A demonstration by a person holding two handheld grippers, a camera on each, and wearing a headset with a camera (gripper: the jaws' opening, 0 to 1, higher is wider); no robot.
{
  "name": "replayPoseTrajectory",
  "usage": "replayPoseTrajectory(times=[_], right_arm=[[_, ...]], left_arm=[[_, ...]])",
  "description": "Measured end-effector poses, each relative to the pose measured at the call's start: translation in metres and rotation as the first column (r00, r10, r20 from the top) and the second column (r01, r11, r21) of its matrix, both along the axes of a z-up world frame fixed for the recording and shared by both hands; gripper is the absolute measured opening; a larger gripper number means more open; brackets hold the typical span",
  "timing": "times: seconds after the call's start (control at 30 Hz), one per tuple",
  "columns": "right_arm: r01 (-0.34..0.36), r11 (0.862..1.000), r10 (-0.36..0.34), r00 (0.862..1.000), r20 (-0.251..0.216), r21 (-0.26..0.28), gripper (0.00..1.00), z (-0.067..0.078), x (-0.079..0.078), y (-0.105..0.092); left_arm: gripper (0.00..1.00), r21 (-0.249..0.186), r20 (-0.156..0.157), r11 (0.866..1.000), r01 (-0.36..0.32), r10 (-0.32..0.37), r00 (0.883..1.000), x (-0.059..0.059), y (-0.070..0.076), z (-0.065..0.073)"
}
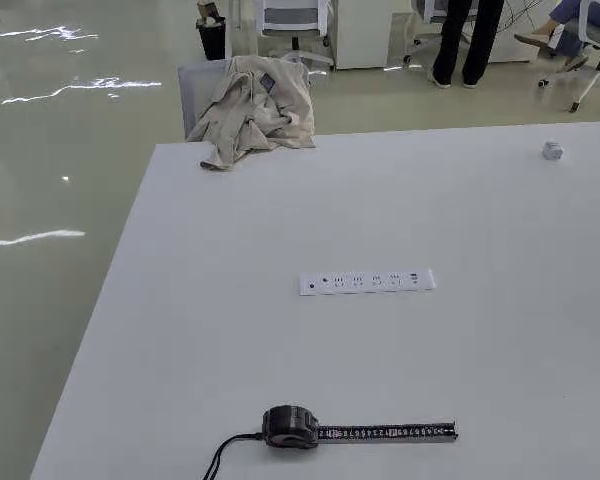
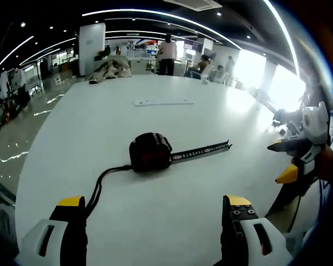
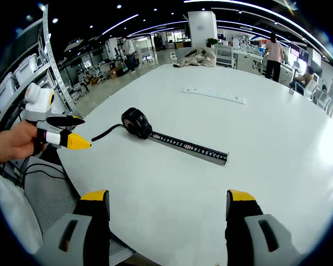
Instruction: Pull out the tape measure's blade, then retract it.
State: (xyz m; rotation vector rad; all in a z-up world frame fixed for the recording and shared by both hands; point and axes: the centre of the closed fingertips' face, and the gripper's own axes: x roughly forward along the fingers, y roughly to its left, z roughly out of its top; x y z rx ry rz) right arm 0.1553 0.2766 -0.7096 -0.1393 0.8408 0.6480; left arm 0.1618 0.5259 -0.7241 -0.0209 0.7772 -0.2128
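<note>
The left gripper (image 2: 154, 202) hangs over the near edge of the table (image 1: 500, 330) with its jaws spread wide and holding nothing. The right gripper (image 3: 167, 195) is the same, wide open and empty. Just ahead of both, touched by neither, the tape measure (image 1: 290, 427) lies near the table's near edge. Its blade (image 1: 385, 432) lies flat, drawn out to the right in the head view, and a black strap (image 1: 225, 455) trails toward the edge. A white power strip (image 1: 367, 282) lies mid-table. A small pale object (image 1: 552, 150) sits far right. At the far left, a beige jacket (image 1: 252, 110) drapes over a chair (image 1: 192, 95), and a person (image 1: 465, 40) stands beyond.
</note>
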Motion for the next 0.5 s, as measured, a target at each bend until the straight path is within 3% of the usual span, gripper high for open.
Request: replayPoseTrajectory(times=[0.17, 0.5], right_arm=[[0.01, 1.0, -0.01, 1.0, 0.015, -0.006, 0.9, 0.007, -0.005, 0.005], [0.02, 1.0, -0.02, 1.0, 0.013, -0.015, 0.9, 0.009, -0.016, 0.01]], left_arm=[[1.0, 0.012, 0.0, 1.0, -0.002, 0.002, 1.0, -0.007, -0.006, 0.006], [1.0, 0.001, 0.019, 1.0, -0.023, 0.023, 1.0, -0.01, -0.007, 0.014]])
